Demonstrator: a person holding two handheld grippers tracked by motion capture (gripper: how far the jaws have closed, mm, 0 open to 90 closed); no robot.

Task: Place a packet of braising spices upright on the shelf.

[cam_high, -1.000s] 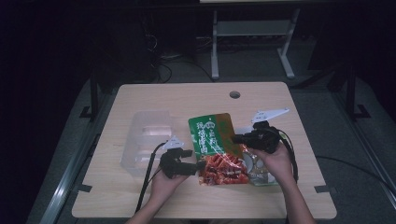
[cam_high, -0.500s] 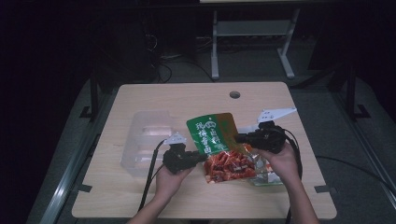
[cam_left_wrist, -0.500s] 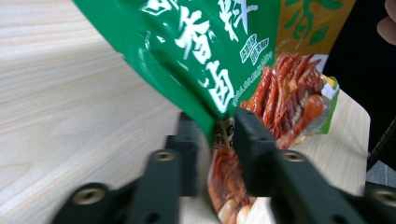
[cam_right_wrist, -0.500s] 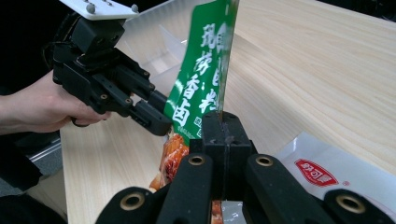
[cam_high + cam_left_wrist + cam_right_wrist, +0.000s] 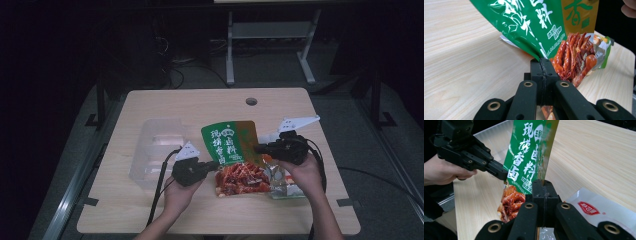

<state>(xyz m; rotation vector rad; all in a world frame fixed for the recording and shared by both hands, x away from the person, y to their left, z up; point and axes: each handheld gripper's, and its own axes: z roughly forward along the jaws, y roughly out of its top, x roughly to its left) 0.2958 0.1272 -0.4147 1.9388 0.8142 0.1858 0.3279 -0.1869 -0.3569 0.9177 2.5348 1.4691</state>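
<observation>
A snack packet (image 5: 232, 145), green with white characters above and a red food picture below, is held up over the table between both grippers. My left gripper (image 5: 216, 163) has just been closing its jaws, and they now pinch the packet's left edge (image 5: 534, 22). In the left gripper view the jaws meet at the tip (image 5: 541, 61) with the film caught between them. My right gripper (image 5: 258, 148) is shut on the packet's right edge (image 5: 529, 157), and its jaws meet at the tip (image 5: 544, 182). The left gripper (image 5: 503, 175) also appears in the right gripper view, at the packet's far edge.
A clear plastic tray (image 5: 157, 150) lies on the wooden table (image 5: 200, 107) to the left of the packet. A second, clear packet with a red label (image 5: 596, 212) lies under my right hand (image 5: 282, 185). A round hole (image 5: 251, 101) sits near the table's far edge.
The left gripper's jaws stood open beside the packet's left edge and have closed on it. The right gripper kept its hold, and the packet's green top now stands higher.
</observation>
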